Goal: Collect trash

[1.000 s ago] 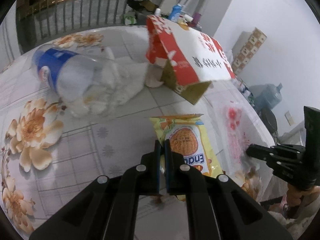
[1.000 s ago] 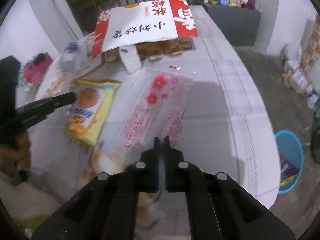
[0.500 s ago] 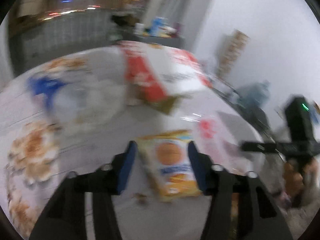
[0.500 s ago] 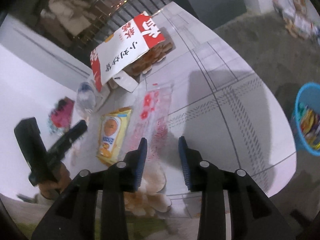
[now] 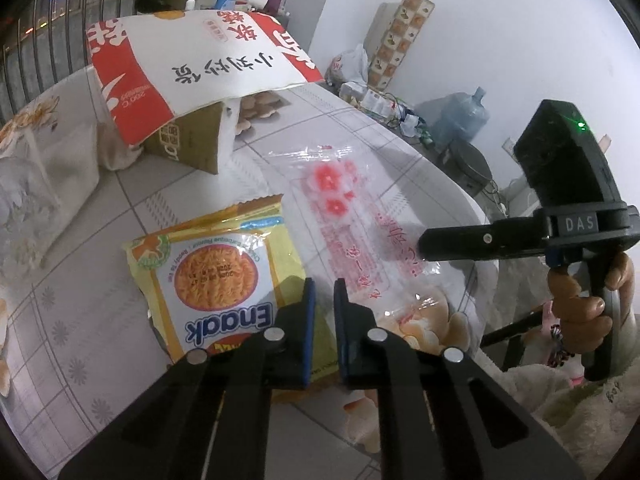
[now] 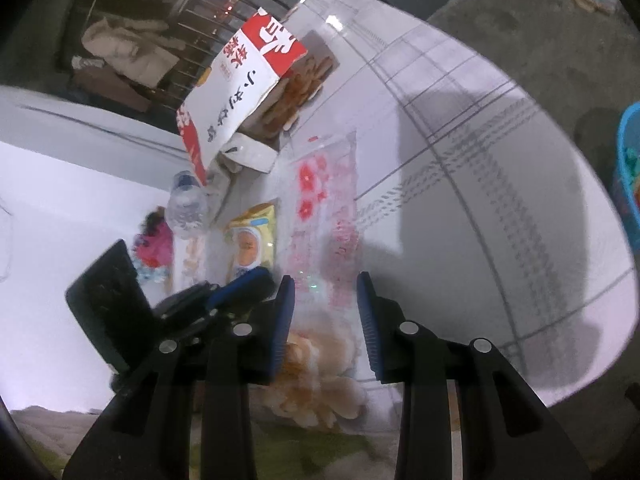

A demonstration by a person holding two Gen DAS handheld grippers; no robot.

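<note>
While left tongs (image 5: 322, 286) close, empty, beside noodle packet (image 5: 216, 276), right tongs (image 6: 326, 284) gape over clear wrapper (image 6: 328, 216).

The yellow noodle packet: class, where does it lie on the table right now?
In the left wrist view the yellow noodle packet lies flat on the table, just left of the clear red-printed bag, in front of the red-and-white box.

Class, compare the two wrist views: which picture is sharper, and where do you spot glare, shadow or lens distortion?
Left wrist view: sharper, print on the yellow snack packet readable; glare on the clear printed bag; fisheye bends the table edge. Right wrist view: softer and smeared, a broad grey shadow on the tablecloth.
</note>
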